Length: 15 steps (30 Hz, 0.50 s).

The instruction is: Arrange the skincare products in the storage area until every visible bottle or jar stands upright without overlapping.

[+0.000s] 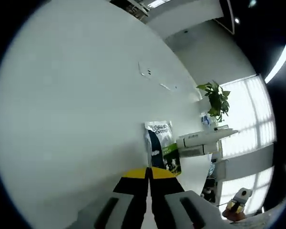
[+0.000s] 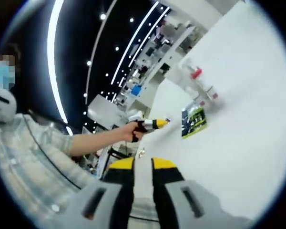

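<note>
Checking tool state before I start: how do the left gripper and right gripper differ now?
Left gripper jaws meet with no gap; right gripper jaws stand slightly apart. The green pack appears just past the left gripper's tips, farther from the right gripper's. Both have yellow tips and hold nothing.

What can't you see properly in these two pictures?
- Green and white pouch: in the left gripper view its lower part is hidden behind the left gripper; most of its print is too small to read.
- Clear bottles: in the right gripper view, too small and blurred to count or identify.
- Right gripper: nothing seen between its jaws, a narrow gap shows.
- Small bottle under the plant: too tiny to identify.
</note>
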Tool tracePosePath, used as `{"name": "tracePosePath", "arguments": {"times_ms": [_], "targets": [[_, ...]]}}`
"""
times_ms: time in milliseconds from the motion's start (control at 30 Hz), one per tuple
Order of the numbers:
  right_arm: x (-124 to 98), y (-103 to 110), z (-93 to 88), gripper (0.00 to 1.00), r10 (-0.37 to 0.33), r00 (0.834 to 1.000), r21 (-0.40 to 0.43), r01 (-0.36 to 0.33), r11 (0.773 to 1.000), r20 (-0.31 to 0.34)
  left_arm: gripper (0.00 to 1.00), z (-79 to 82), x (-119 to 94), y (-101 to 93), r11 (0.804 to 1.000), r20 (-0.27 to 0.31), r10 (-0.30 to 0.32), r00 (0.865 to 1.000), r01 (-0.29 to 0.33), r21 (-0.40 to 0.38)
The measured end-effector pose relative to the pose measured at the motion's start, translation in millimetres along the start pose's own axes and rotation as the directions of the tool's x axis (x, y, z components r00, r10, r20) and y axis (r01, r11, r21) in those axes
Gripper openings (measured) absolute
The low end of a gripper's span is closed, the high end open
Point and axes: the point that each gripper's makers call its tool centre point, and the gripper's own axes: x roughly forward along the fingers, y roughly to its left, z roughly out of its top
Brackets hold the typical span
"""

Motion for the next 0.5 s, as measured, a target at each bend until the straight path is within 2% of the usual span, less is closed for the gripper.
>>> {"name": "tracePosePath", "arguments": {"times_ms": [267,367,500], "targets": [[0,-5,5.6,0.12,-0.024,1.000,0.011,0.024,1.000,0.015,0.01,10.9,9,10.3,0.999,-0.007,0.027,1.000,-0.027,-0.023],[-1,-7,6.5,0.12,-0.032,0.999,0.013,0.032,0.999,0.014,0.03,15.8,11,19.4,0.997,-0.012,0.064,0.998,-0.064,-0.038],[-1,-8,9.8,0.12,-0.033,0.999,0.028,0.032,0.999,0.027,0.05,15.1,11,25.2,0.994,-0.037,0.105,0.994,-0.106,-0.013]]}}
